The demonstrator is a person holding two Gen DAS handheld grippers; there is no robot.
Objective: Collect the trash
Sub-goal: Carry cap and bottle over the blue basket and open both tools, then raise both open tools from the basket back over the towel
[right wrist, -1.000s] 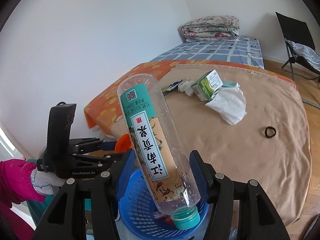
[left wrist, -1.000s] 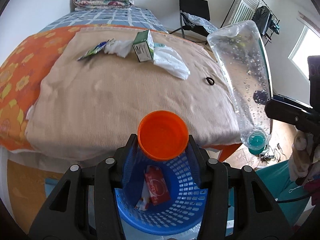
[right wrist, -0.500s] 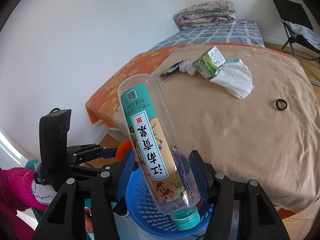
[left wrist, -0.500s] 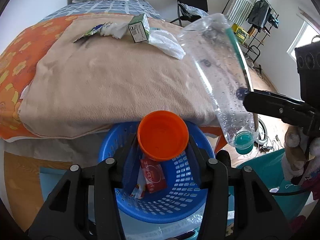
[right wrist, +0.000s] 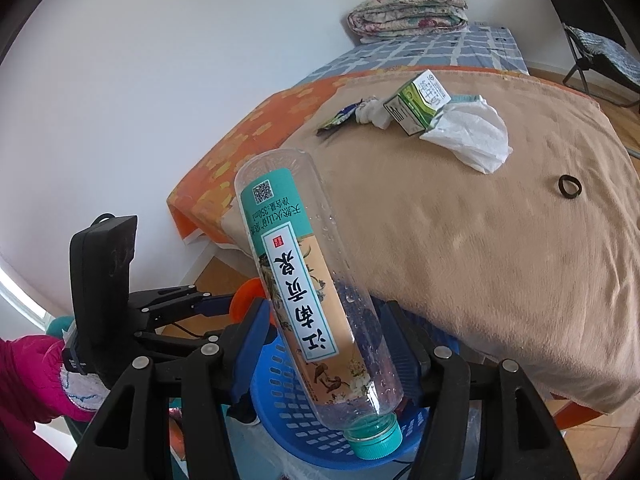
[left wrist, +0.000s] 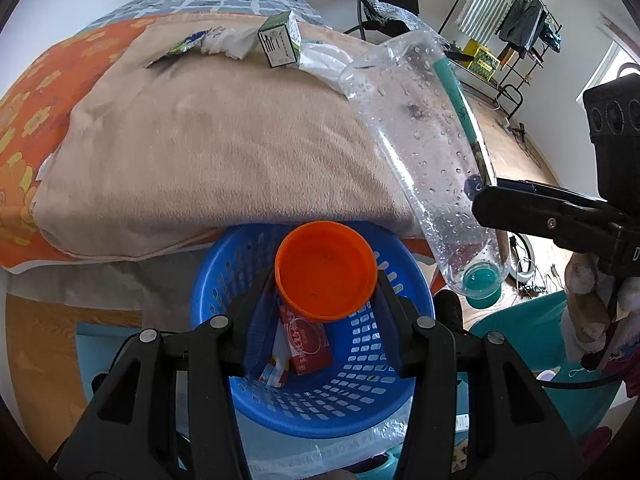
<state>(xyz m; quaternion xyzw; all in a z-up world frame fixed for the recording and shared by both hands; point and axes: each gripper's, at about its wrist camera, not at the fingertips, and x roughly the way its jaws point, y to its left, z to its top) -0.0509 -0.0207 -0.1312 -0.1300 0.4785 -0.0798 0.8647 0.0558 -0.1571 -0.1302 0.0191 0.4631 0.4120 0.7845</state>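
Compared with a second ago: both tools lower and nearer the blue laundry-style basket (left wrist: 224, 280), whose whole front rim now shows under the left tool (left wrist: 326, 280), where only part of it peeked out before. Bed edge now higher in the left wrist view, with the milk carton (left wrist: 280, 40) and tissues pushed toward the top. Right tool's jaws just opened a little, the bottle between them now tipped further toward the basket.

Left tool: pinching an orange plastic cup (left wrist: 326, 270), jaws partway closed on its sides, open mouth facing the camera, held above the basket interior over a red packet (left wrist: 306, 340) lying on the basket floor.

Right tool (right wrist: 332, 344): clear water bottle (right wrist: 304, 280) between its pads; hard to tell whether the pads press on it. Long axis steeply tilted, teal cap (right wrist: 374, 436) pointing down just over the basket's rim, base pointing up and back toward the bed's near edge.

On the beige blanket (right wrist: 480, 260), toward the far edge: carton, crumpled white tissue (right wrist: 472, 136), a snack wrapper (right wrist: 340, 114); a black hair tie (right wrist: 569, 187) apart, nearer the right edge.
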